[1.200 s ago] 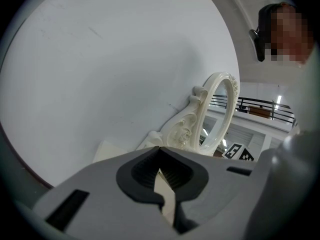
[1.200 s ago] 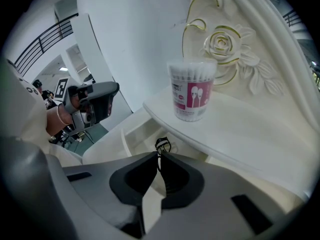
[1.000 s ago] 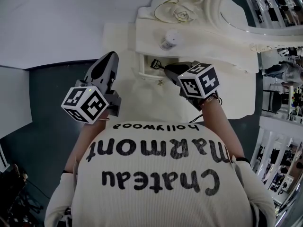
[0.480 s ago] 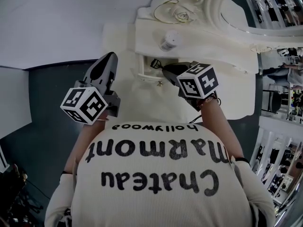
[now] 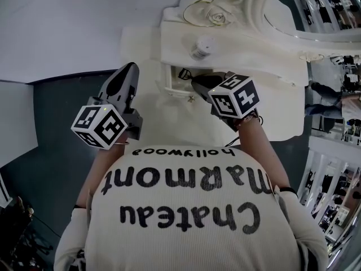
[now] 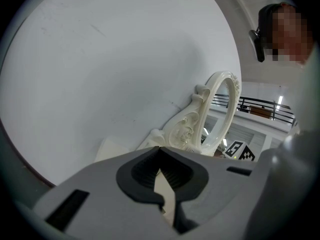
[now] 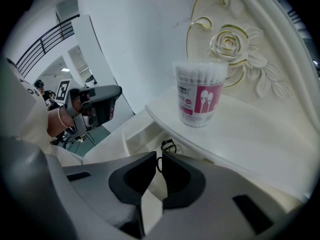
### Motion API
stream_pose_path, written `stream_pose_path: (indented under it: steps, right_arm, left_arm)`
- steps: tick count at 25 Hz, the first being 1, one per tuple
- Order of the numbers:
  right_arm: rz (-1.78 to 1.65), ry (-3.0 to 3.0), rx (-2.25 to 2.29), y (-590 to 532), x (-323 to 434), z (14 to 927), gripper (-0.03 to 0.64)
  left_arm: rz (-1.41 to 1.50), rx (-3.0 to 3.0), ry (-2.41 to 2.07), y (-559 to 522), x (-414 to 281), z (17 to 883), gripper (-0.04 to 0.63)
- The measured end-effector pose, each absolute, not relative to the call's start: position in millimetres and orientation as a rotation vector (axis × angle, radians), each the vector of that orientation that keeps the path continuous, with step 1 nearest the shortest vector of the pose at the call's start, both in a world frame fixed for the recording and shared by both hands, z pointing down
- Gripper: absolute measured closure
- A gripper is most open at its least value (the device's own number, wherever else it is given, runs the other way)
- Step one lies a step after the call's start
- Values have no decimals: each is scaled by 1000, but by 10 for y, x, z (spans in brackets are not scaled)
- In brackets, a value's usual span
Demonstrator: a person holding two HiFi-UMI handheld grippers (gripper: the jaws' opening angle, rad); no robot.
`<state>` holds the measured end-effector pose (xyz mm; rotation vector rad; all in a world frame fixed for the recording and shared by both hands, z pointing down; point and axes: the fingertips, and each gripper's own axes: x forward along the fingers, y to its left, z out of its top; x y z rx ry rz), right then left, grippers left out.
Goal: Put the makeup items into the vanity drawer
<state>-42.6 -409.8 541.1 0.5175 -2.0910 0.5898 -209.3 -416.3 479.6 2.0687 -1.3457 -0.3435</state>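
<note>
- The right hand-held gripper [image 5: 194,79] has crept a touch forward over the last second, carrying its load further over the open drawer [image 5: 169,79].
- Its jaws are squeezed almost together on a thin black makeup tool [image 7: 168,146], pinched by one of its wire loops. It looks to me like a lash curler.
- In the right gripper view the tool's free end hangs out past the jaw tips, above the drawer's pale inside, under the front edge of the counter [image 7: 250,134]. I can't tell whether it touches the drawer yet.
- So the item is over its target but not let go. Next step, I'd judge, is to lower it and open the jaws.
- The left hand-held gripper [image 5: 131,68] has barely budged. It hangs off to the left of the drawer, jaws closed tip to tip with nothing between them.
- A tub of cotton swabs [image 5: 202,47] stands upright on the counter just behind the drawer, untouched, likely next in line.
</note>
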Motion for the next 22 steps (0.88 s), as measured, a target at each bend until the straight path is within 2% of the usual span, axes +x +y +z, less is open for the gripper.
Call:
stream_pose_path:
  steps: [6,22]
  right_arm:
    - [578,-2104,488,-4075,-498,5364,533]
    - [584,-2121,465,-4044,-553,5362,531]
  left_arm:
    - [-343,2062,-1343,-4151,-2089,4820,588]
    - [-344,2060,-1335,-4143,-2067,4855,588]
